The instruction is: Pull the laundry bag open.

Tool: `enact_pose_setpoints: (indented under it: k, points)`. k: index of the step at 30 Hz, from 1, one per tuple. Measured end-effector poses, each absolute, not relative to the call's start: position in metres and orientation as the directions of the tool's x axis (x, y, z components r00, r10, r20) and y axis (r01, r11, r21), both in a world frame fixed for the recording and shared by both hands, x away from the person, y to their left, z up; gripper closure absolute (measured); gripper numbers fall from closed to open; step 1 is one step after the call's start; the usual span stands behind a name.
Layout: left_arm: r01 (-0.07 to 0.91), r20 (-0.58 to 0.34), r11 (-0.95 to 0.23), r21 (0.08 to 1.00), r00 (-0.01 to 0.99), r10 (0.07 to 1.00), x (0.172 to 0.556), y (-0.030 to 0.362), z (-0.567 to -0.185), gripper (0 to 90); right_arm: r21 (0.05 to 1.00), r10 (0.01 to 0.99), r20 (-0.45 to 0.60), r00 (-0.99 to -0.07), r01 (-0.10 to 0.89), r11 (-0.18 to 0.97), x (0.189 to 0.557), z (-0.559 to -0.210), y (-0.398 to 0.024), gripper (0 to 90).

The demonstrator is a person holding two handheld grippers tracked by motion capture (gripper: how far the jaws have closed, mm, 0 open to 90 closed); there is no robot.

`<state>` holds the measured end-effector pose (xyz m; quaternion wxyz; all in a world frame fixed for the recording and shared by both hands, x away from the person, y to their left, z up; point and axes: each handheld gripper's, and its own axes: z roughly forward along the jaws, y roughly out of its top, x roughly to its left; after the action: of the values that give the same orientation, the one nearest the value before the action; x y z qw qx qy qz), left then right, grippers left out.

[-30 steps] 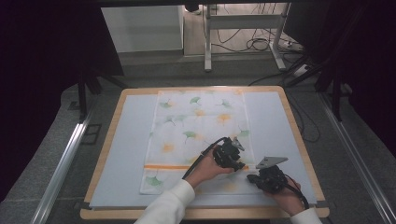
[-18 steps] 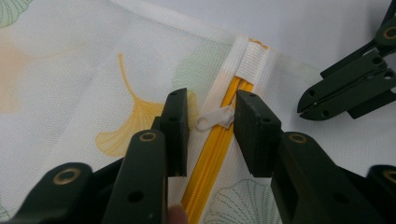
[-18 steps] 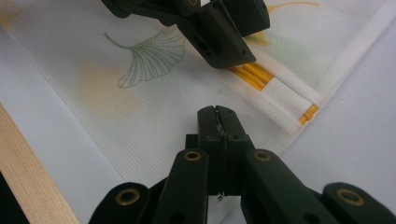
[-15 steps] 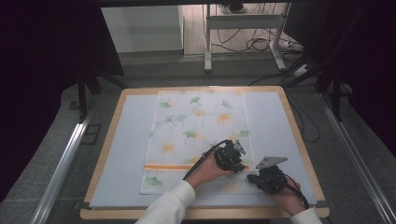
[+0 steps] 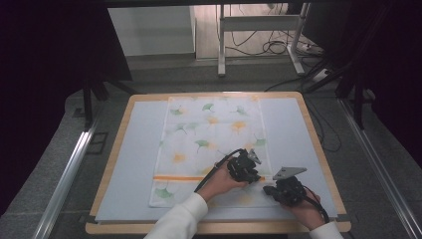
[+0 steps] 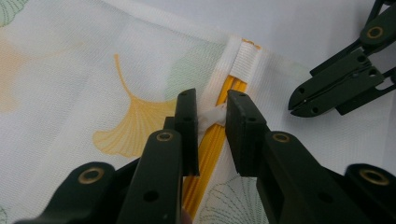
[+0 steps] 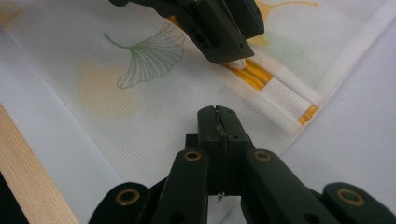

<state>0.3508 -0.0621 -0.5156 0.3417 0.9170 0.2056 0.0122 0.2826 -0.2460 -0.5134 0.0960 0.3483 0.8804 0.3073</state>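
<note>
A ginkgo-print towel [image 5: 214, 149] is lying flat on the white mat covering the counter [image 5: 318, 149], its long axis running from the near edge of the counter toward the far edge. Its far end is reaching almost to the far edge, and its near end is stopping short of the near edge. An orange stripe [image 5: 179, 178] is crossing the towel from side to side near its near end.

The left gripper [image 6: 212, 116] is resting on the towel's right side, close to the right end of the orange stripe. Its fingers have just been closing and are now standing narrow, pinching up a small ridge of white cloth between them right over the stripe. In the high view this gripper [image 5: 244, 168] is sitting just inside the towel's right hem.

The right gripper [image 7: 218, 122] is lying low over the towel's near right corner, its fingers pressed fully together with no cloth visibly caught between them. In the high view it [image 5: 286, 190] is sitting just beside the left gripper, toward the near right corner of the counter, the two close but apart.
</note>
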Motion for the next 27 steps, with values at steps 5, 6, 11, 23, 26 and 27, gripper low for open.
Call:
enact_pose_setpoints:
  k: [5,6,11,23,26,27]
  points:
    - [0.371,-0.120,-0.677,0.636,0.914,0.388,0.3502,-0.0616,-0.5162,75.6,0.608,0.673,0.044,-0.739,0.554,0.568,0.2826,-0.5134,-0.2461,88.9]
    - [0.372,-0.122,-0.675,0.637,0.914,0.388,0.3500,-0.0616,-0.5161,75.6,0.608,0.673,0.044,-0.739,0.554,0.568,0.2826,-0.5134,-0.2461,88.9]
    - [0.379,-0.132,-0.665,0.644,0.911,0.391,0.3495,-0.0608,-0.5163,76.2,0.609,0.673,0.043,-0.739,0.553,0.569,0.2829,-0.5135,-0.2462,88.7]
    - [0.378,-0.147,-0.650,0.659,0.912,0.382,0.3482,-0.0599,-0.5152,77.7,0.610,0.673,0.043,-0.738,0.553,0.568,0.2830,-0.5136,-0.2464,88.4]
    - [0.388,-0.167,-0.641,0.662,0.911,0.378,0.3487,-0.0592,-0.5150,77.6,0.610,0.673,0.043,-0.739,0.553,0.568,0.2831,-0.5136,-0.2465,88.2]
    - [0.389,-0.170,-0.642,0.661,0.911,0.377,0.3488,-0.0592,-0.5150,77.3,0.610,0.673,0.043,-0.738,0.553,0.568,0.2831,-0.5136,-0.2465,88.2]
